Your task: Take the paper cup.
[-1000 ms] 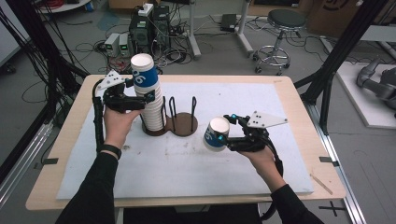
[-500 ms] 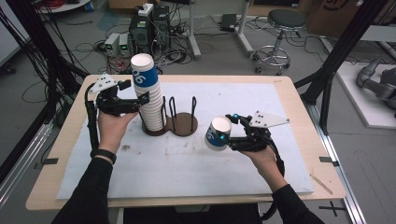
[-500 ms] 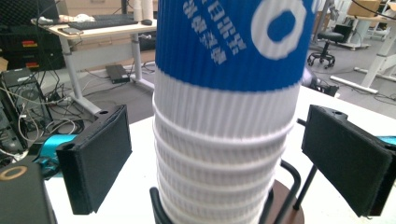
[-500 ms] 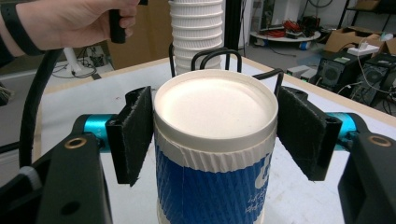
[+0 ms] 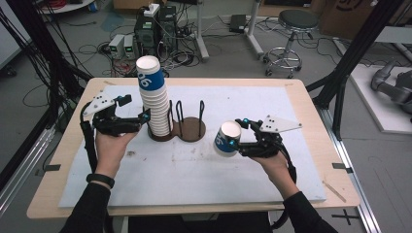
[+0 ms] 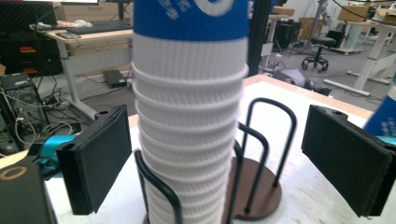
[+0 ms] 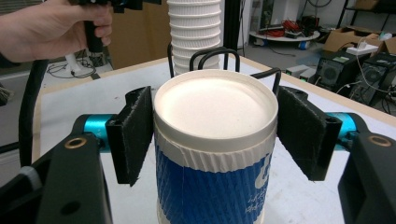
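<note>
A tall stack of white ribbed paper cups (image 5: pixel 154 99) with a blue-sleeved one on top stands in a black wire holder on a brown base (image 5: pixel 188 129). My left gripper (image 5: pixel 144 118) is at the stack's left, low down. In the left gripper view the stack (image 6: pixel 189 116) rises between the two jaws, which stand wide apart and clear of it, so the left gripper (image 6: pixel 223 156) is open. My right gripper (image 5: pixel 239 141) holds a single blue-and-white cup (image 5: pixel 226 139) above the mat, right of the holder. The right gripper (image 7: pixel 215 135) is shut on this cup (image 7: pixel 212 163), whose flat end faces the camera.
A white mat (image 5: pixel 194 170) covers most of the wooden table (image 5: pixel 311 104). The holder's second bay, with bare wire loops (image 5: pixel 200 112), stands beside the stack. Computers, cables and a stool (image 5: pixel 291 29) are on the floor beyond the far edge.
My left gripper has dropped from near the stack's top to its lower part. The right gripper and its cup have barely moved.
</note>
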Tool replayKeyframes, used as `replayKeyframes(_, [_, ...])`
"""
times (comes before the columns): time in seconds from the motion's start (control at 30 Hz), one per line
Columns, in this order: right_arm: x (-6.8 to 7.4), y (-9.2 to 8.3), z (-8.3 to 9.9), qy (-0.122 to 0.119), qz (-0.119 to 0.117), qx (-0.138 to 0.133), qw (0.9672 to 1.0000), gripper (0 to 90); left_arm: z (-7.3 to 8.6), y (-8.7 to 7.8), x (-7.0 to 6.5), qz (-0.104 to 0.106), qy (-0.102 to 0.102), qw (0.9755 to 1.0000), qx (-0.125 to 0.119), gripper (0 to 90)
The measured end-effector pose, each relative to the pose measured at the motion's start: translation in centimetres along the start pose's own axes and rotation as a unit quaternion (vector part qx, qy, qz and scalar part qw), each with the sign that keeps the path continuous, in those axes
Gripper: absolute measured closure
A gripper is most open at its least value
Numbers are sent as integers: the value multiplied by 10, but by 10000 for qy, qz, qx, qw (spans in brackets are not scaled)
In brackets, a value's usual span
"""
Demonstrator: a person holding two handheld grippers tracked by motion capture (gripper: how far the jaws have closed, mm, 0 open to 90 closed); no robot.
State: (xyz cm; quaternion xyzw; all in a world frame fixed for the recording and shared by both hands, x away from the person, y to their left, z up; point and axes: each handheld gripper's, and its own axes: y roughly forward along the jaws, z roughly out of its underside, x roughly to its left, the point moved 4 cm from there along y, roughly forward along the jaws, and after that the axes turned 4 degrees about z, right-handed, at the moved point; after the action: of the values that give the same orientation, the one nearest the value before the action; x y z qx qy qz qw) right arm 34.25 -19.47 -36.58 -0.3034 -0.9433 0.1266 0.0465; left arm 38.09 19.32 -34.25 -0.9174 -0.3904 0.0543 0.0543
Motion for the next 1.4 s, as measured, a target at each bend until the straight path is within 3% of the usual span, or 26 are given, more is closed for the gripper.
replayKeyframes(0.1, [0,0,0,10,-15,5,10000,307,5,-3,-7,79,17,10000,21,84])
replayKeyframes(0.23, [0,0,1,2,-18,19,10000,308,12,-4,-20,164,198,9996,138,84])
replayKeyframes(0.4, [1,-1,1,-5,-9,-1,10000,308,19,-1,-39,397,212,9989,136,84])
replayKeyframes(0.57, [1,-1,2,-7,-34,22,10000,307,24,4,-61,634,324,9973,156,84])
replayKeyframes(0.63, [2,-1,3,-7,-51,25,10000,308,31,10,-73,760,470,9956,292,84])
replayKeyframes(0.83, [3,1,4,4,-60,67,10000,308,45,19,-88,959,459,9936,385,84])
replayKeyframes(0.93, [3,1,5,5,-52,71,10000,308,54,21,-94,1035,440,9928,400,84])
replayKeyframes(1.3, [5,2,6,11,-70,88,9999,308,65,21,-97,1147,560,9909,430,84])
replayKeyframes(1.4, [5,1,7,37,-48,81,9999,308,66,22,-98,1223,493,9905,391,84])
